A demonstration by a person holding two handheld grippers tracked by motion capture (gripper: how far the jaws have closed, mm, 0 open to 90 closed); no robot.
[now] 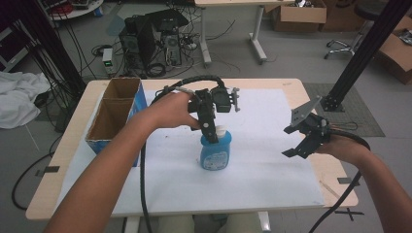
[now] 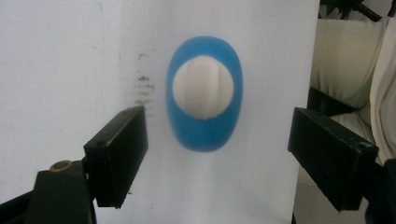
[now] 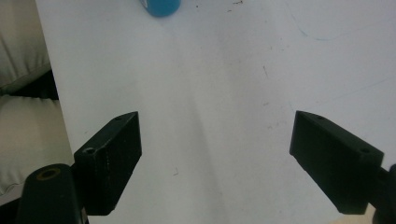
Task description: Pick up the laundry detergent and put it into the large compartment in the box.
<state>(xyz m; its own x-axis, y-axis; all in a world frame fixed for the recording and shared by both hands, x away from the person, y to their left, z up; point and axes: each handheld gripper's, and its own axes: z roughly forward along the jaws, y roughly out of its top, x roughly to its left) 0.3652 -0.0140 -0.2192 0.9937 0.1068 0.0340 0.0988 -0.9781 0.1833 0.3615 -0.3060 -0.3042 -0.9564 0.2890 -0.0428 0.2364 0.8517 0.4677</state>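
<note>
Grey workshop floor with computer towers [image 1: 150,41] and tangled cables fills the top of the high view, and below it a pale wooden table [image 1: 296,87] carries a large white sheet [image 1: 272,160]. At the left edge of that table, in the centre left of the frame, stands an open cardboard box [image 1: 114,114] with a blue outer wall and two compartments. Just right of it, near the middle of the frame, the left gripper [image 1: 212,138] points straight down over a blue bottle [image 1: 215,154] with a white cap; the bottle stands upright on the sheet. In the left gripper view the blue bottle [image 2: 204,93] sits at the centre of the frame, seen from above, with the two black jaws spread wide on either side of it and not touching it. Farther right in the high view, at the centre right, the right gripper [image 1: 297,141] hovers over the bare sheet, well apart from the bottle, its jaws also spread wide with nothing between them. The right gripper view shows the bottle's [image 3: 160,7] blue base at the upper left edge of the frame
</note>
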